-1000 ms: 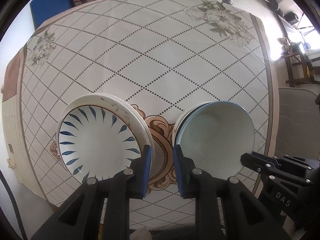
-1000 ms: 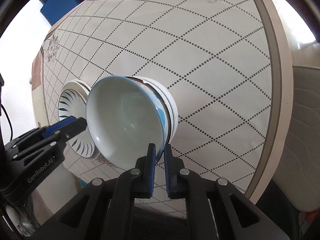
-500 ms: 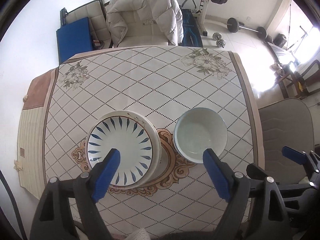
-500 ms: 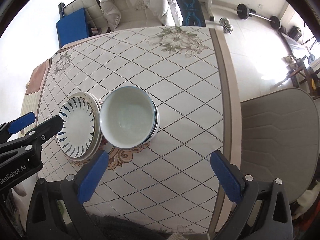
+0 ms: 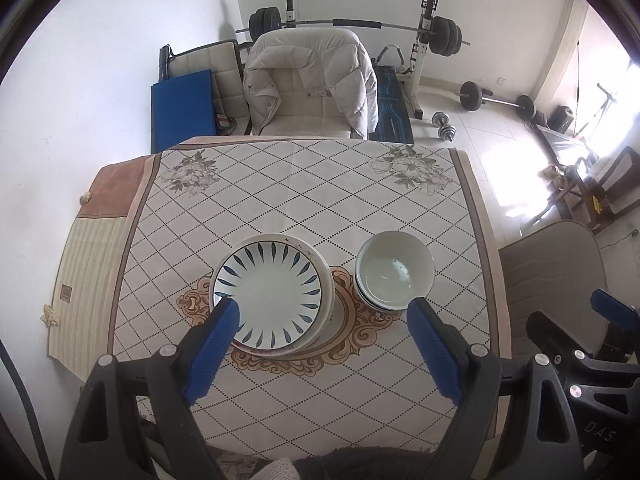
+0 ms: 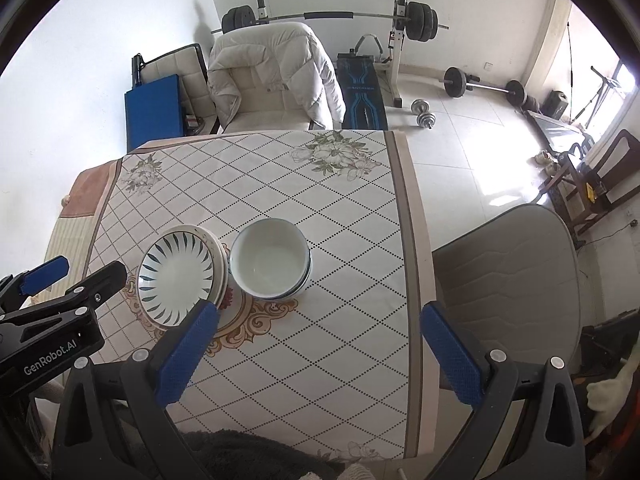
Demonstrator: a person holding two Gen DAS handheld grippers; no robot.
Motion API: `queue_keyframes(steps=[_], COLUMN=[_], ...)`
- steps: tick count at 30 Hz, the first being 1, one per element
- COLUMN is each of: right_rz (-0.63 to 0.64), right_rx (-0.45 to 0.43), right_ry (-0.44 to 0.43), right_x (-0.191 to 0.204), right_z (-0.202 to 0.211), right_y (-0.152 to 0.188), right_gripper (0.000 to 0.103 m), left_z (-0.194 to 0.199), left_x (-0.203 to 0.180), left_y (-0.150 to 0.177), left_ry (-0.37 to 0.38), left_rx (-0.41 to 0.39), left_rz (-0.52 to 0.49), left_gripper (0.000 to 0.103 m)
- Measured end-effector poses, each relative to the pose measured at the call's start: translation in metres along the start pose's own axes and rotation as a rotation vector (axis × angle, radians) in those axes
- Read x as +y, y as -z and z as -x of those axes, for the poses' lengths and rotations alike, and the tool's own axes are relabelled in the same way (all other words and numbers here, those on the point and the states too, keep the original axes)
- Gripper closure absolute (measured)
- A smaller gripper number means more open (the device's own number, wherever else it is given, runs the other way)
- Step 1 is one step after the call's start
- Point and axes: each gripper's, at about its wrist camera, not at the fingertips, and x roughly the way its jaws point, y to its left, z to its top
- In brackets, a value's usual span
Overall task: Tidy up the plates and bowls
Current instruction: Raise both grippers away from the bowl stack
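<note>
The left gripper (image 5: 322,322) hangs above the near part of the table (image 5: 304,416), its blue-padded jaws spread wide with nothing between them but the air over the tablecloth; its left pad sits in front of the near rim of the plate stack without touching it. The right gripper (image 6: 318,330) is likewise wide apart and empty, hovering over the table's right-hand side, with one finger's pad (image 6: 450,356) showing past the table edge over the grey chair (image 6: 508,280). The stack of plates (image 5: 272,294) rests on the ornate brown medallion at the table's centre, topped by a white plate with dark blue leaf strokes radiating around its rim. Just beside it, to the right, sits the stack of bowls (image 5: 394,272), pale inside and nested one in another (a blue line shows along the lower rims); from the right wrist view the two stacks look close enough to touch, though from the left wrist view a small gap of cloth shows between them. Both stacks sit level and upright. Beyond the far table edge stands a cream chair with a puffy white jacket (image 5: 310,76) draped over its back, and behind it a barbell rack (image 5: 356,24) against the wall.
</note>
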Motion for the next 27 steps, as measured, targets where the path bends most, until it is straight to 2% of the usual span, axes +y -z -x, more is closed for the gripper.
queue_keyframes(steps=[6,15,17,20,23,25,27], right_rz=[0.005,0.009,0.019,0.072,0.131,0.12,0.078], right_rx=[-0.035,-0.074,-0.111,-0.231,-0.292,-0.266,-0.215], right_ry=[-0.013,-0.026,-0.036,-0.015,0.028,0.01,-0.008], right_x=[0.004,-0.001,-0.003,-0.006,-0.005,-0.011,-0.021], right_z=[0.03,0.049,0.051,0.053,0.042,0.025,0.002], right_y=[0.005,0.006,0.004,0.0,-0.006,-0.014,-0.022], right_gripper=[0.0,0.0,0.0,0.0,0.0,0.0,0.0], left_z=[0.022,0.038,0.035,0.031,0.019,0.006,-0.016], left_x=[0.001,-0.006,-0.009,-0.012,-0.015,-0.014,-0.015], left_y=[0.007,0.004,-0.002,-0.011,-0.023,-0.033,-0.044], left_ry=[-0.014,-0.005,0.013,-0.003,-0.041,-0.047,-0.024], left_rx=[-0.058,-0.106,-0.1,-0.132,-0.145,-0.127,-0.073], left_rz=[-0.003,-0.026,-0.036,-0.052,-0.092,-0.109,-0.133], left_gripper=[0.017,0.017,0.017,0.017,0.017,0.017,0.017])
